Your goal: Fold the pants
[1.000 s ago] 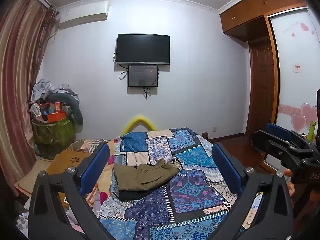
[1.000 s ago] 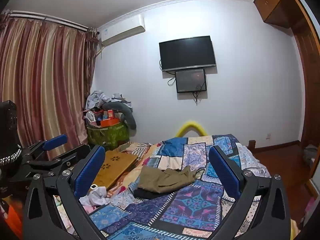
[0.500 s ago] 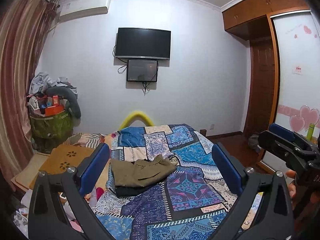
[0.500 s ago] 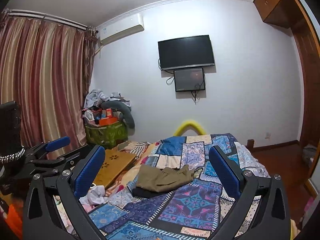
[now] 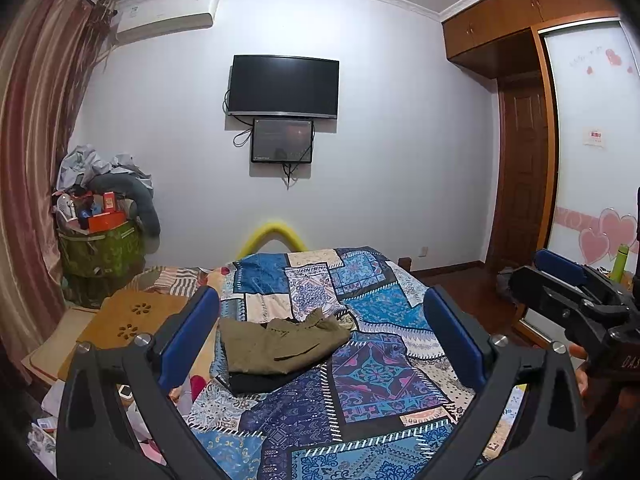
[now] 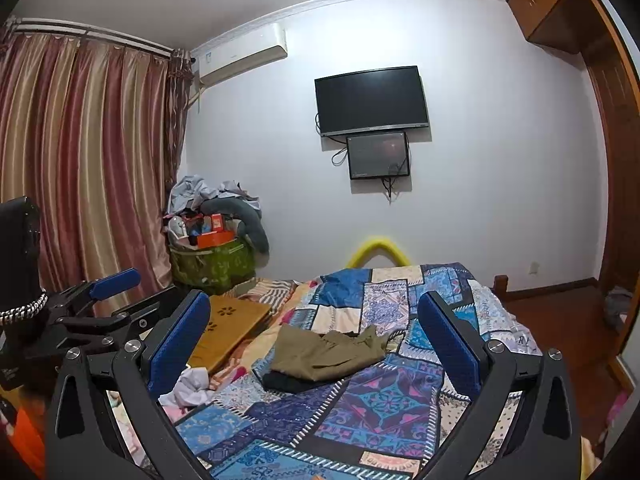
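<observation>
Bedroom, white walls; the bed (image 5: 360, 380) with its blue patchwork quilt (image 6: 380, 404) serves as the reference for every entry below.

Pants (image 5: 280, 344): olive, lying rumpled in a rough fold on the quilt, toward the bed's left edge. Seen also from my right tool (image 6: 328, 350). They rest on a dark folded garment (image 5: 256, 380) whose edge shows beneath them.

Left gripper (image 5: 320, 332): mine, held above the near end of the bed, blue pads spread wide, nothing between them. Well apart from the pants.

Right gripper (image 6: 314, 330): mine, likewise above the near end of the bed, pads spread wide, holding nothing. It also shows at the right edge of the left view (image 5: 576, 296).

Wooden lap desk (image 5: 132, 320): just beside the bed's left side.

Green hamper (image 6: 212, 264): past the bed's left side, in the corner, heaped with clothes and boxes.

Television (image 5: 283, 86): on the wall beyond the far end of the bed, a smaller screen (image 5: 282, 140) directly under it.

Air conditioner (image 6: 244, 54): high on that wall, left of the television.

Striped curtains (image 6: 88, 160): left of the bed.

Wooden wardrobe (image 5: 524, 52): right of the bed.
</observation>
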{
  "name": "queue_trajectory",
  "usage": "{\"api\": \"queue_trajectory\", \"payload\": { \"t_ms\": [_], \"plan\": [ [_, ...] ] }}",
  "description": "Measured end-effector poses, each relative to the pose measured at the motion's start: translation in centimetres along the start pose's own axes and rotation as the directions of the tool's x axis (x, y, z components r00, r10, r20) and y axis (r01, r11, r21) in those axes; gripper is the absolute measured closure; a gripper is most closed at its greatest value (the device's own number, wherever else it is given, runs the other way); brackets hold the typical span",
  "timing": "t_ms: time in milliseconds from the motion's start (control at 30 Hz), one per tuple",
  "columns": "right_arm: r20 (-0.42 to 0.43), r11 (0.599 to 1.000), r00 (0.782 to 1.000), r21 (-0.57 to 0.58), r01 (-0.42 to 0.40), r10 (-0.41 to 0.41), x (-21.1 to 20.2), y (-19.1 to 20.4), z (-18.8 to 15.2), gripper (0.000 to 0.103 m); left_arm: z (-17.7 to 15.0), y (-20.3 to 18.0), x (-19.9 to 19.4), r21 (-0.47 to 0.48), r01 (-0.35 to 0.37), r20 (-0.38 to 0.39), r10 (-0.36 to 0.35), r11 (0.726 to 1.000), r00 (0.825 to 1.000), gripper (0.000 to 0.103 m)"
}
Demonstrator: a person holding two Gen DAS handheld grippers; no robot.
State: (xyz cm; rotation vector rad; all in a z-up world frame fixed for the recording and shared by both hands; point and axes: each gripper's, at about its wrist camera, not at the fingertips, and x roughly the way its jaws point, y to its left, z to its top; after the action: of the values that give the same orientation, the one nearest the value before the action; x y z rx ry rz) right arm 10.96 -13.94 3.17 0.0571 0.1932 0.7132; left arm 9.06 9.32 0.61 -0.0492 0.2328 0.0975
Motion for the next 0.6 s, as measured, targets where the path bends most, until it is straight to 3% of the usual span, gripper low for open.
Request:
{"api": "queue_trajectory", "payload": {
  "t_ms": [600],
  "plan": [
    [-0.005,1.0,1.0,0.016,0.008,-0.008,0.05,-0.58,-0.36,0.0,-0.46,-0.77,-0.06,0.025,0.028,-0.01,-0.028,0.999,1.0,0.0]
  ]
}}
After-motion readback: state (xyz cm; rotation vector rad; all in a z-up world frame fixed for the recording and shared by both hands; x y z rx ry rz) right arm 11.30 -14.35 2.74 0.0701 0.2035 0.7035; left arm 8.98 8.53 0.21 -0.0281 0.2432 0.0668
